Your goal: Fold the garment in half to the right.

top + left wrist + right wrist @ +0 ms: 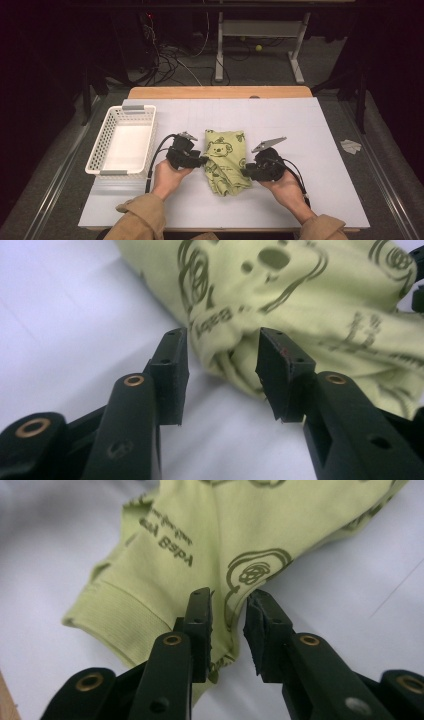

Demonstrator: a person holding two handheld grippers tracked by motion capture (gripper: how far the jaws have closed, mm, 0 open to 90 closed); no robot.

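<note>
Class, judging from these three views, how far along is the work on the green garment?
Done: the green garment lies bunched on the table, partly folded. In hand: the left gripper and right gripper sit at its opposite edges, jaws apart with cloth between them, not clamped. Left: the white basket holds nothing.

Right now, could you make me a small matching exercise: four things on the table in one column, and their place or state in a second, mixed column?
Column one:
1. green cloth
2. white basket
3. left claw
4. right claw

Column two:
A. stands at the table's left side, nothing inside
B. jaws open at the cloth's ribbed hem
C. lies crumpled between the two claws, koala print up
D. jaws open around a bunched fold of the cloth's edge

Pairs: 1-C, 2-A, 3-D, 4-B
</note>
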